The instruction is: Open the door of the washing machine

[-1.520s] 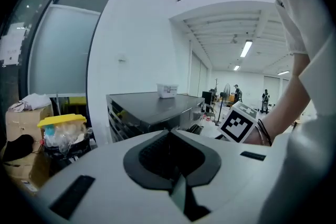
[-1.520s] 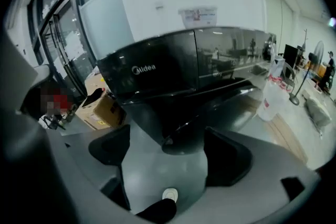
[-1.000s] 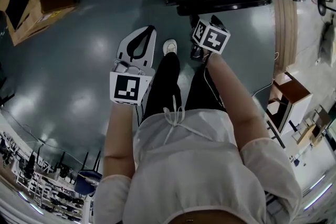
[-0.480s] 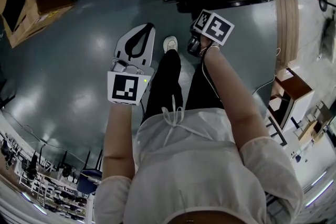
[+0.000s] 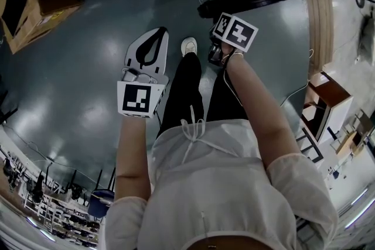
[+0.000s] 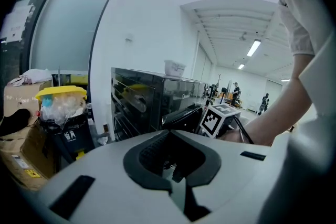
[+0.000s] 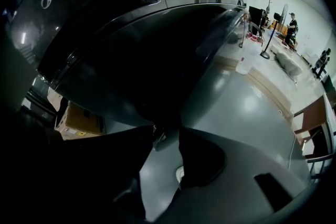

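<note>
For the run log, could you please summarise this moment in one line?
right hand-held gripper: jaws just closing on door rim | left hand-held gripper: shut, empty

Head camera: mounted above me, facing steeply down over my torso to the floor (image 5: 76, 67). Left gripper (image 5: 156, 38) camera: faces level across the room, with the washing machine (image 6: 152, 97) near. Right gripper (image 5: 215, 57) camera: looks along my jaws, close beneath the machine's door (image 7: 157, 55). All three views share the machine.
</note>
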### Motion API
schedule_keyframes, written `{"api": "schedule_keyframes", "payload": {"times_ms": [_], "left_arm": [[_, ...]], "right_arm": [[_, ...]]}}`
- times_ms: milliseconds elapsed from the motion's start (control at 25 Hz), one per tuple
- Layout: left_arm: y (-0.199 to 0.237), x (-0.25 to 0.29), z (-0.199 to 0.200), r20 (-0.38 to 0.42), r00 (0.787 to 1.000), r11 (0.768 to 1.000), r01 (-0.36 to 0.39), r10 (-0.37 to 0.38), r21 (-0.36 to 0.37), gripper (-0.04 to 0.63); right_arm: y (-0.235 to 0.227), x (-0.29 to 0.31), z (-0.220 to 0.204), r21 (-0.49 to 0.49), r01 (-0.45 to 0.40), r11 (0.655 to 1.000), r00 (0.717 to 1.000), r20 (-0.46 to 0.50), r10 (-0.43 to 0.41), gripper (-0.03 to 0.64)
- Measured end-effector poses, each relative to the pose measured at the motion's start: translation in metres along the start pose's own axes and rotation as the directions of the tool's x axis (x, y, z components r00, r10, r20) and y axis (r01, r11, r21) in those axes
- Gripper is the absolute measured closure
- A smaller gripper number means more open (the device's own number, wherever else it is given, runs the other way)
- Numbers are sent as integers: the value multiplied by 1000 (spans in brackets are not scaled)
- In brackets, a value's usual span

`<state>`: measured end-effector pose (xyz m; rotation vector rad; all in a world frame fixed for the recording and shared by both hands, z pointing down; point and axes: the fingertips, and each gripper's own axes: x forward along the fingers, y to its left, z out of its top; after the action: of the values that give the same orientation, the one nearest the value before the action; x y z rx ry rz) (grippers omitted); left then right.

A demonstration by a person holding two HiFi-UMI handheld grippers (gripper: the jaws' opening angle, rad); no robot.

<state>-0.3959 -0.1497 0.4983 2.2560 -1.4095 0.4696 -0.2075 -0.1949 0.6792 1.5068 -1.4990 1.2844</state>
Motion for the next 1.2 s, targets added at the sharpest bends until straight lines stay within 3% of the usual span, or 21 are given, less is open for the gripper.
{"api": "schedule_keyframes", "payload": {"times_ms": [240, 360, 720, 1080, 1200], "left_arm": [[-27, 1, -7, 72, 997, 999, 18, -21, 42, 574], [-45, 5, -12, 38, 998, 998, 40, -42, 38, 574], [-102, 8, -13, 72, 997, 1000, 6, -8, 30, 574], [-175, 4, -10, 131, 991, 999, 29, -31, 19, 574], [-209, 9, -22, 85, 995, 997, 50, -55, 54, 574]], "right_arm": [[-23, -12, -25, 0, -9, 1000, 1000, -22, 9, 468], [-38, -16, -36, 6, -10, 1000, 1000, -28, 10, 480], [-106, -41, -68, -46, -16, 999, 999, -49, 14, 495], [-171, -65, -96, -79, 9, 997, 999, -52, -13, 525], [-209, -72, -104, -90, 30, 995, 998, -51, -35, 533]]}}
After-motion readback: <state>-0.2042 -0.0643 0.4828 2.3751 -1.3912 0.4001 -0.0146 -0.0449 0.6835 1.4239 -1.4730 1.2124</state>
